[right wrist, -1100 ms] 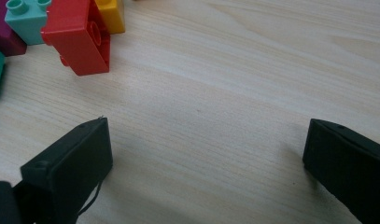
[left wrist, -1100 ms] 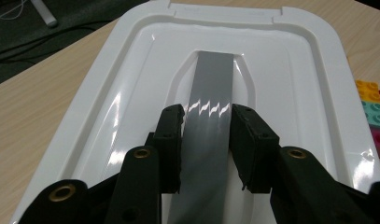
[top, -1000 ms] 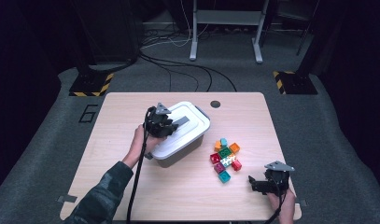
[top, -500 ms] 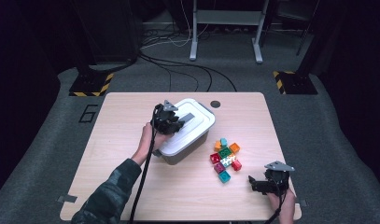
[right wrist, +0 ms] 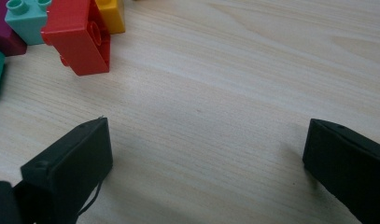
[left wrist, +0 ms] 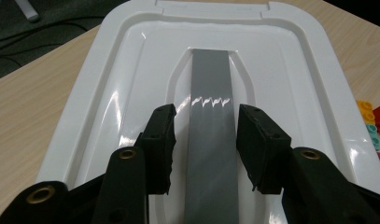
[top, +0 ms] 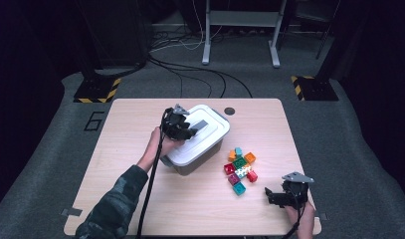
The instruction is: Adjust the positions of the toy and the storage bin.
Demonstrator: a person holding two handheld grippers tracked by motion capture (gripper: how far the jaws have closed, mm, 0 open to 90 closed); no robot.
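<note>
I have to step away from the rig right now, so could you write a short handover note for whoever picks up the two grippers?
Left gripper: over the white bin lid, fingers either side of the grey handle strip. They have just been opening; narrow gaps show beside the strip, so it is not clamped.
Right gripper: low over bare table at the near right corner, open wide, holding nothing.
Things: lid sits on the grey bin; toy bricks lie loose in a pile to the bin's right.
Done: nothing visible yet.
Left: probably grip the handle, lift the lid off, then load the bricks.
</note>
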